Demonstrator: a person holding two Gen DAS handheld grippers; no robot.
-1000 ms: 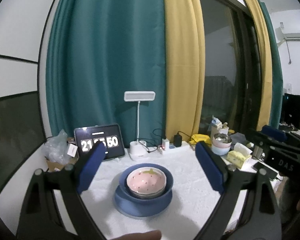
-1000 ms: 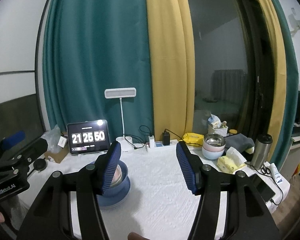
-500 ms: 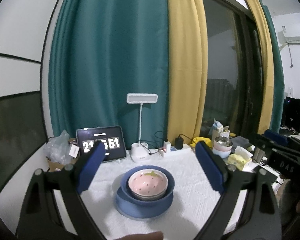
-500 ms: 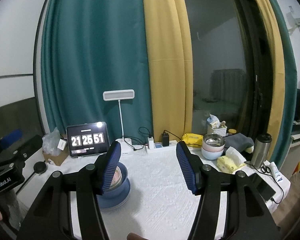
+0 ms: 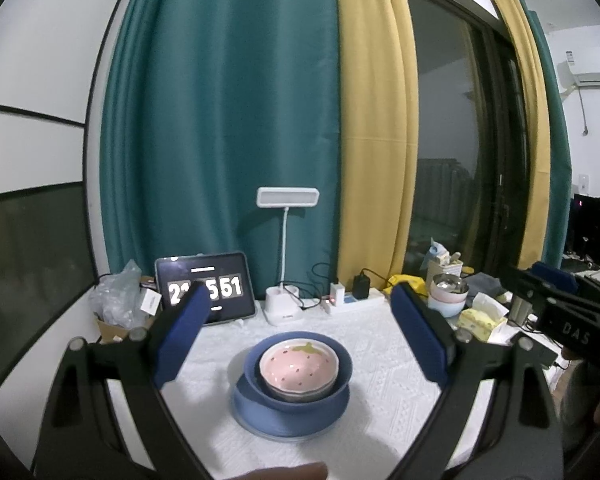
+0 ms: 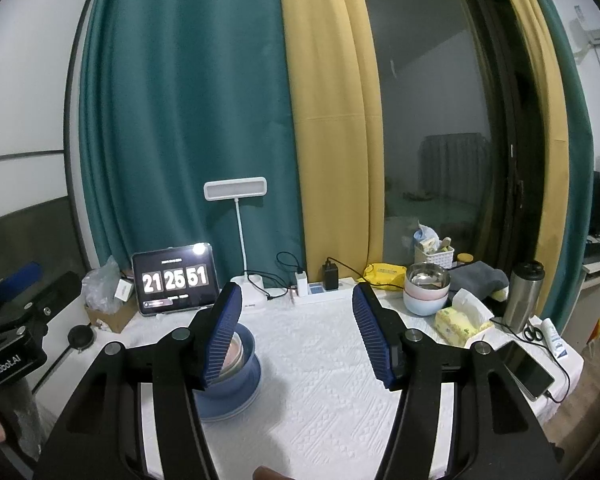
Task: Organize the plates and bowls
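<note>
A pink strawberry-pattern bowl sits inside a blue bowl, which stands on a blue plate on the white tablecloth. My left gripper hovers in front of this stack, open and holding nothing. In the right wrist view the same blue bowl and plate lie at the left, partly hidden behind a finger. My right gripper is open over bare cloth to the right of the stack, holding nothing. Each gripper shows at the edge of the other's view.
At the back stand a tablet clock, a white desk lamp and a power strip. Back right are a metal bowl on stacked bowls, a tissue pack, a steel flask and a phone.
Both grippers stay still and open. Only the clock's last digit has changed.
</note>
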